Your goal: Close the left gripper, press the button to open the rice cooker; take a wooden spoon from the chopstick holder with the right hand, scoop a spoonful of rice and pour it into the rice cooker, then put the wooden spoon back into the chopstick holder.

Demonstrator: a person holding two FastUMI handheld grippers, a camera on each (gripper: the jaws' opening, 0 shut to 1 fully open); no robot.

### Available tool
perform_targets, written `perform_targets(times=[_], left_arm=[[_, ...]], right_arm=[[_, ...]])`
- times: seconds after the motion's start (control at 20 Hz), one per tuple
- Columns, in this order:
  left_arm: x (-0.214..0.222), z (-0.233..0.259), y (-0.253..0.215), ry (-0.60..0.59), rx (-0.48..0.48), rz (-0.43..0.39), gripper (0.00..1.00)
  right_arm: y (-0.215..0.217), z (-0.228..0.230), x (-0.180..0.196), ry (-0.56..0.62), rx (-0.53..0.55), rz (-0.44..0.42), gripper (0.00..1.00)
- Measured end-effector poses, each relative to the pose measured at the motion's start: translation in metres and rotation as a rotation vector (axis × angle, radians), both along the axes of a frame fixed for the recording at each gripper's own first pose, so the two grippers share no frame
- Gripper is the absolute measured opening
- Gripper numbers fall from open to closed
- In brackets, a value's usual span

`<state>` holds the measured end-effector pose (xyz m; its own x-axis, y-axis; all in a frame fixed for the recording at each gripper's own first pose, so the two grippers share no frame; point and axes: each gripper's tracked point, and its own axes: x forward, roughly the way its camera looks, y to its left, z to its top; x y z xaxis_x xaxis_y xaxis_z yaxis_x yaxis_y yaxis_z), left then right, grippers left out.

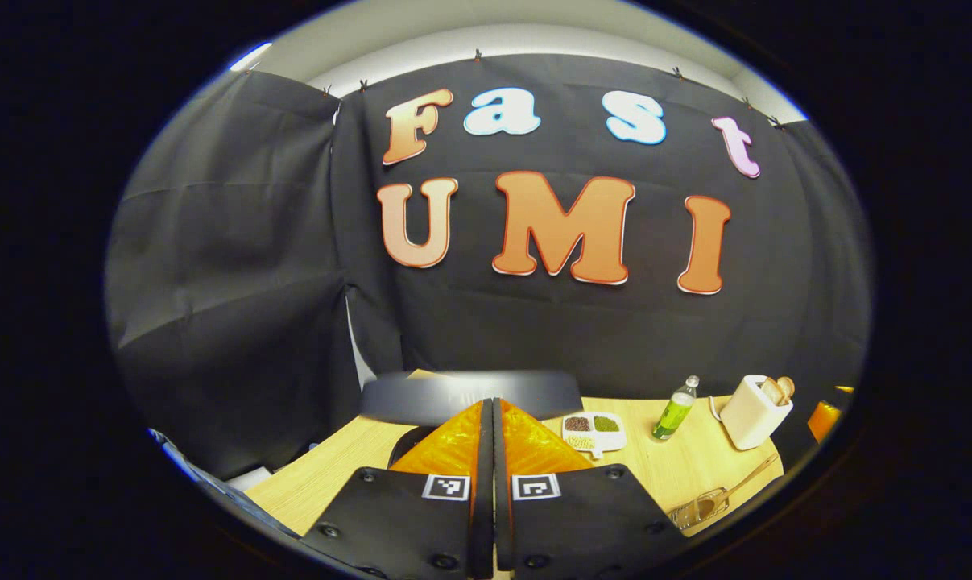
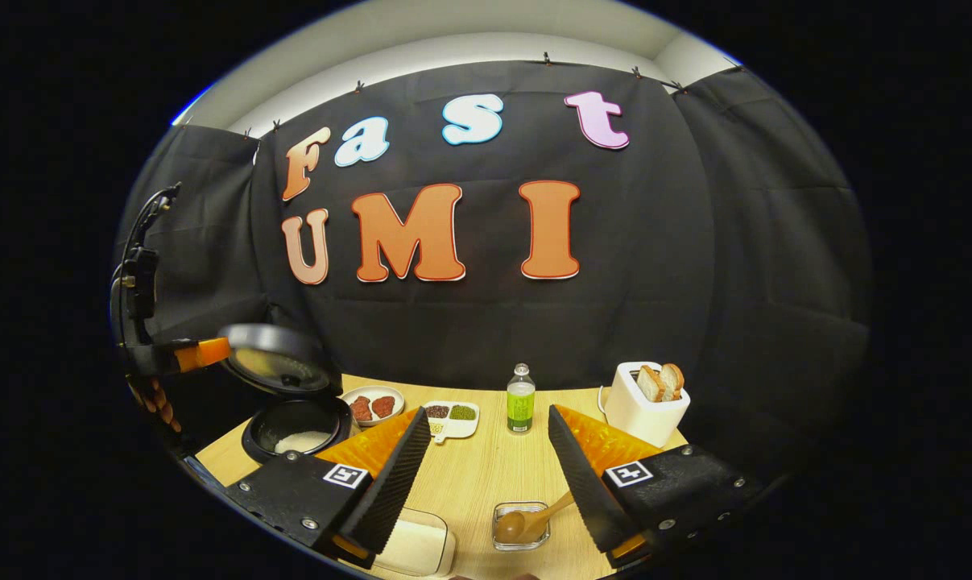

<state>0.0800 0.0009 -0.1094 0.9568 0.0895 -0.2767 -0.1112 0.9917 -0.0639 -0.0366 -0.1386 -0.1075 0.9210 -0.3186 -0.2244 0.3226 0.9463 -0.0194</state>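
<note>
The black rice cooker (image 2: 296, 435) stands open at the table's left, its lid (image 2: 272, 358) raised and white rice in the pot. In the left gripper view that lid (image 1: 469, 395) sits just beyond my left gripper (image 1: 492, 405), whose fingers are shut with nothing between them. The left gripper (image 2: 200, 353), held by a hand, hovers beside the lid's left edge. A wooden spoon (image 2: 526, 521) lies in a small clear holder (image 2: 502, 544), handle pointing up and right. My right gripper (image 2: 488, 419) is open above the table, back from the spoon, holding nothing. The spoon (image 1: 715, 495) is at the lower right.
A clear box of white rice (image 2: 413, 548) sits near the front edge. Farther back are a plate of brown pieces (image 2: 373, 405), a divided grain tray (image 2: 451, 417), a green bottle (image 2: 521, 403) and a white toaster (image 2: 643, 403) with bread.
</note>
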Motion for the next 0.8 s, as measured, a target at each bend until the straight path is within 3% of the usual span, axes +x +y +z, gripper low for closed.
perform_targets(times=[0.05,0.15,0.25,0.55,0.6,0.8], left_arm=[[-0.003,0.005,0.002,-0.016,0.002,-0.001,0.01],[-0.012,0.018,0.003,-0.069,0.04,-0.005,0.13],[-0.022,0.034,0.0,-0.121,0.07,-0.017,0.18],[-0.053,0.048,-0.016,-0.187,0.164,-0.04,0.71],[-0.057,0.047,-0.019,-0.189,0.177,-0.04,0.66],[-0.067,0.048,-0.03,-0.2,0.199,-0.048,0.73]], right_arm=[[-0.002,-0.002,-0.001,0.002,0.004,-0.004,0.92],[-0.006,-0.007,-0.004,0.01,0.004,-0.012,0.92],[-0.011,-0.013,-0.008,0.021,0.003,-0.022,0.92],[-0.023,-0.025,-0.013,0.012,0.047,-0.034,0.91],[-0.026,-0.027,-0.015,0.004,0.054,-0.04,0.89],[-0.043,-0.038,-0.017,0.015,0.06,-0.057,0.89]])
